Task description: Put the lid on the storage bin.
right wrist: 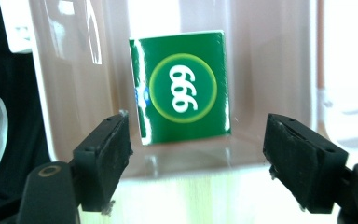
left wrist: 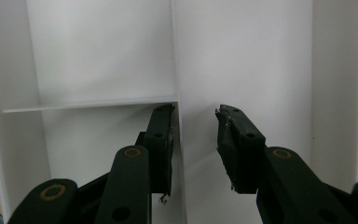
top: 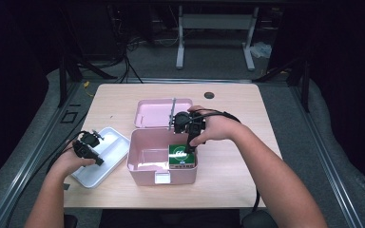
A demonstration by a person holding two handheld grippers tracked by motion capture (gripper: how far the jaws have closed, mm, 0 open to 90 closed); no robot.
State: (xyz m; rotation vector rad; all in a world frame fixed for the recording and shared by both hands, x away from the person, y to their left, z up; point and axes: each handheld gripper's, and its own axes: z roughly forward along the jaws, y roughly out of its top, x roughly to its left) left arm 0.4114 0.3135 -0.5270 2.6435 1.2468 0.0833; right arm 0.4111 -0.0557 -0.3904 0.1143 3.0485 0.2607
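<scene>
the wooden table [top: 123, 102] carries a pink storage box [top: 140, 166] with its lid [top: 154, 111] swung back flat behind it, and a white divided tray [top: 111, 149] just to the left of the box. inside the pink box, against its right wall, lies a small green carton [top: 181, 156] printed with "999" in a ring (the right gripper view reads it upside down [right wrist: 181, 91]).

the right gripper [top: 190, 148] hangs over that carton with its jaws spread wide and nothing between the pads, clear of the carton's sides. the left gripper [top: 95, 159] rests over the tray, jaws about half apart and empty, straddling the tray's thin divider [left wrist: 179, 116] without visibly pinching it.

the carton looks like light, glossy cardboard: stiff enough at the edges, likely to dent if squeezed across the broad face, and a bit slick. best taken across its two narrow sides, near the middle, with a gentle close.
</scene>
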